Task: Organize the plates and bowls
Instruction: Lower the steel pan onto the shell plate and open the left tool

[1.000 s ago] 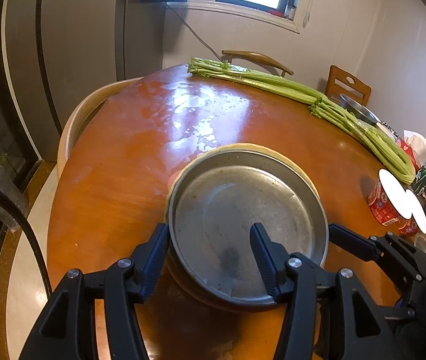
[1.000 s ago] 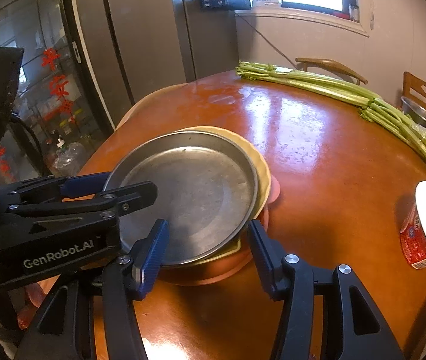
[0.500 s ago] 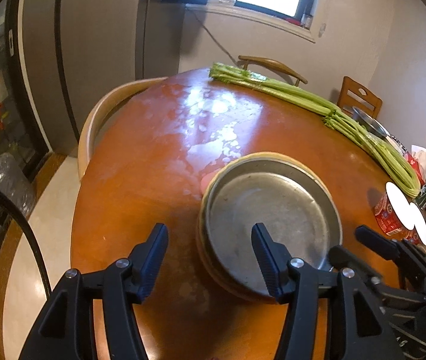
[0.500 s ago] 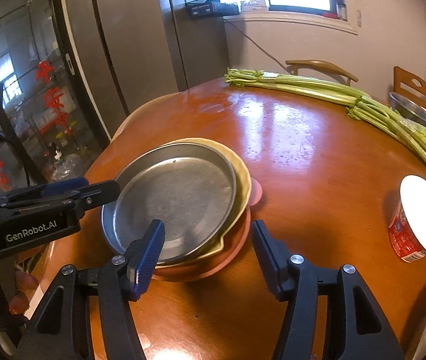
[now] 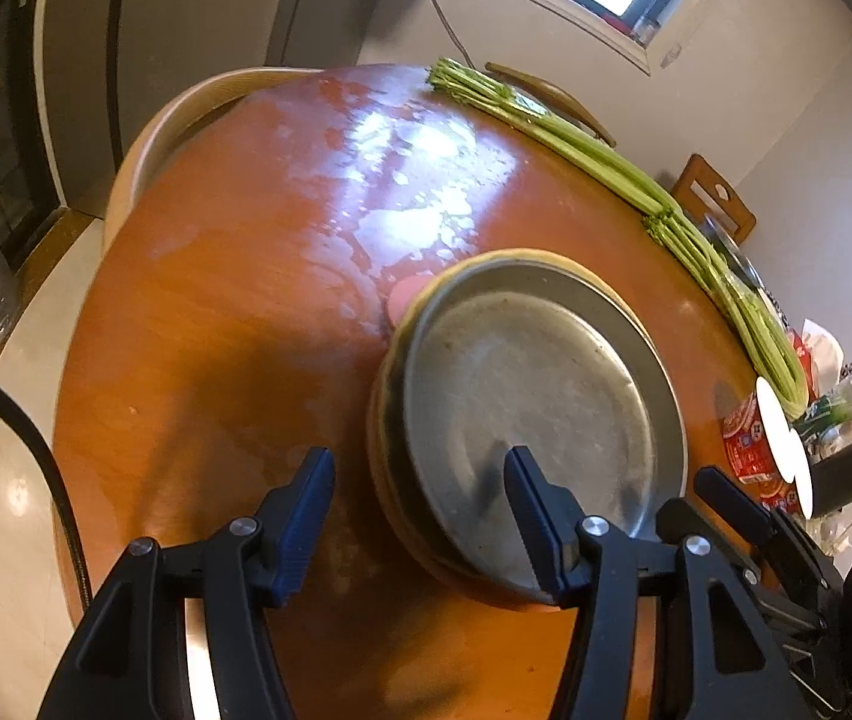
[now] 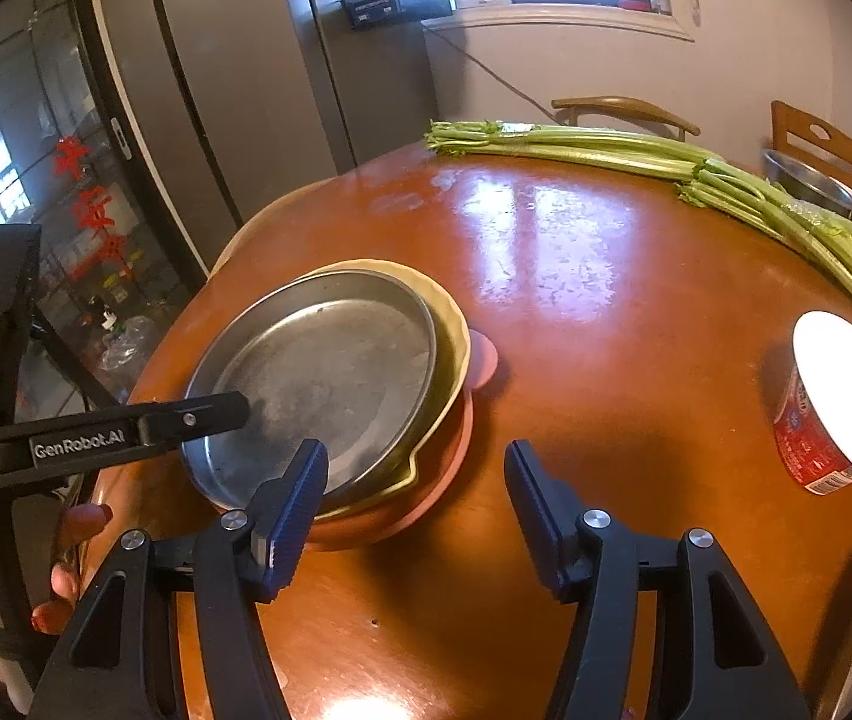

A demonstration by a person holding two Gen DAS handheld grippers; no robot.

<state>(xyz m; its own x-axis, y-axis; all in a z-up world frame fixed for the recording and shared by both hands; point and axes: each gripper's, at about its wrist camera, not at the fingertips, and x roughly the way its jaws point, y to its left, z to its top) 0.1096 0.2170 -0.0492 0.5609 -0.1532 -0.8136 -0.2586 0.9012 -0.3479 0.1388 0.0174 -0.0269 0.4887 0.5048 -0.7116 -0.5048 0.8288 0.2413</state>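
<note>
Both grippers, left (image 5: pixel 417 516) and right (image 6: pixel 417 495), angle downward beside stacked plates (image 6: pixel 330 372).

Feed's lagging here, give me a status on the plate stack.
Left gripper open astride stack's near edge. Right gripper open, empty. Metal plate sits on yellow dish, pink plate. Celery clear.

- Long celery stalks (image 6: pixel 696 165) lie along the far edge of the round wooden table (image 6: pixel 576 312).
- A red, white-lidded cup (image 6: pixel 834 414) stands near them.
- Wooden chairs (image 6: pixel 816 141) sit behind.
</note>
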